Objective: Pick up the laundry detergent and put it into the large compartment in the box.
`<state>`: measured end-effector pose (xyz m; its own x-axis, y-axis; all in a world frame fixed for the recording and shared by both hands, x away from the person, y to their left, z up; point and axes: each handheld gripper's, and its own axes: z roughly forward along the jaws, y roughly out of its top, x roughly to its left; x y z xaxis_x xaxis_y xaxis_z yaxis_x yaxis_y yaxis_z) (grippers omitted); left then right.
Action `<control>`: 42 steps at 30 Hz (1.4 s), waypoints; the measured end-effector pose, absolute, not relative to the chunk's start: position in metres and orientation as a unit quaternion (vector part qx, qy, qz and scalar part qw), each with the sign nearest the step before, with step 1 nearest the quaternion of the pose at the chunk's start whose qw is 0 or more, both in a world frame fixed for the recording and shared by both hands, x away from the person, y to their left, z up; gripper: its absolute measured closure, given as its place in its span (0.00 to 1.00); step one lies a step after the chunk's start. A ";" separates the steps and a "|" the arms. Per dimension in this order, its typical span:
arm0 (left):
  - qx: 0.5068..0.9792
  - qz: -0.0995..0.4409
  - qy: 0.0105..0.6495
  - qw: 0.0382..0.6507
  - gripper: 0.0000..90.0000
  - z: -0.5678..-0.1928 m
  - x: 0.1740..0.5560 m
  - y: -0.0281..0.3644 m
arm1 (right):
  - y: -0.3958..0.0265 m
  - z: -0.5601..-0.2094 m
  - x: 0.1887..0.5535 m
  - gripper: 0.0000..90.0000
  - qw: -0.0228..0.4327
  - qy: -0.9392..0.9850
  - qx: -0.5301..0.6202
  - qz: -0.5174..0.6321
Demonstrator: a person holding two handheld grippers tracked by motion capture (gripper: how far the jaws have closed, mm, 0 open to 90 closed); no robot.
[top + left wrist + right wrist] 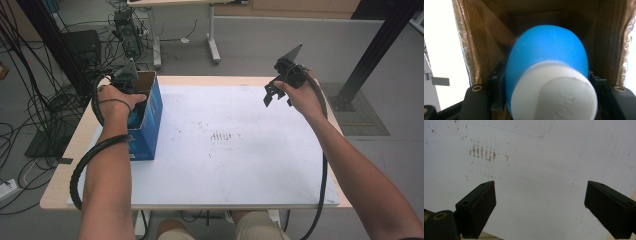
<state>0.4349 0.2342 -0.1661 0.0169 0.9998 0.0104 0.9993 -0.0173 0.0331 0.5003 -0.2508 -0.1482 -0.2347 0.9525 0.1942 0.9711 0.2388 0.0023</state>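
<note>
Left gripper (131, 84), clamped on a blue-and-white object (546, 75), holds it inside the cardboard box (150, 117). Right gripper (539, 207) hangs with jaws apart over the table (240, 165). Next move, likely: release and withdraw.

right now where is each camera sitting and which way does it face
High view: above the person's side, looking forward and down on the table; both forearms, left hand-held gripper, right hand-held gripper.
Left gripper view: looks into the cardboard box; black jaws grip a blue and white object.
Right gripper view: looks down at the table; open jaws.
Shared: high and left views show the box.
</note>
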 end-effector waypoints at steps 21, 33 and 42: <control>0.714 0.016 0.700 0.010 0.40 -0.166 0.434 0.234 | -0.251 -0.148 0.500 0.12 0.077 -0.783 -0.615 -0.062; 0.714 0.017 0.700 0.010 0.40 -0.166 0.433 0.233 | -0.255 -0.147 0.499 0.11 0.077 -0.782 -0.615 -0.063; 0.714 0.017 0.700 0.011 0.40 -0.166 0.433 0.234 | -0.255 -0.150 0.500 0.11 0.081 -0.783 -0.614 -0.063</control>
<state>0.4331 0.2338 -0.1662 0.0193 0.9998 0.0092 0.9991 -0.0196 0.0388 0.5000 -0.2546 -0.1499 -0.2327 0.9506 0.2052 0.9713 0.2380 -0.0008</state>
